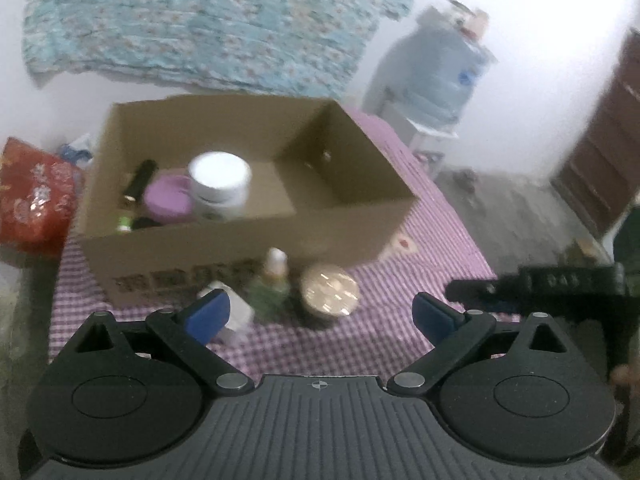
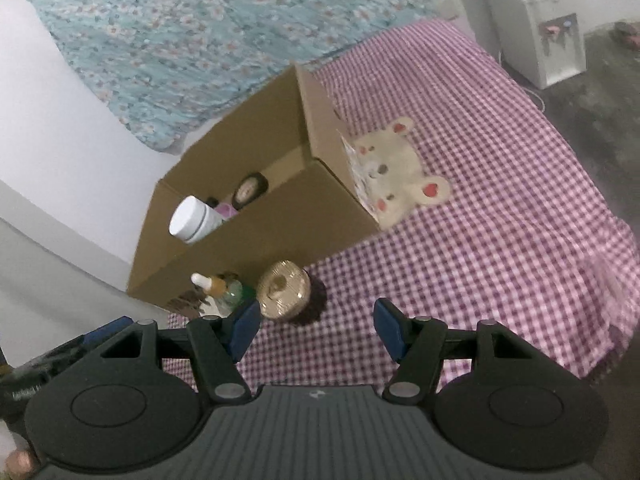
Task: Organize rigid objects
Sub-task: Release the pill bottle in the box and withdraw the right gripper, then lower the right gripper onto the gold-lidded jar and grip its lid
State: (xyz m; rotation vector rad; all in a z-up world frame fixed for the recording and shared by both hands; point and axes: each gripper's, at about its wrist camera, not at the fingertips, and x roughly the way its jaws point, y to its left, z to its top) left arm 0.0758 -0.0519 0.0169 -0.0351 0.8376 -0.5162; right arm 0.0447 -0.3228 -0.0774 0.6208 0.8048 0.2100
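A red bag is seen only in the left view, a bear print only in the right. In the box a black tube, purple lid and white jar are held. The dropper and gold-lidded jar are stood before it; the left gripper is spread wide and the right gripper half open, both empty.

I see a matt brown cardboard box on a woven purple-checked cloth. The white jar looks like smooth plastic, the round gold lid shiny and ridged. My tongs are matt black plastic with smooth blue pads and metal pins.
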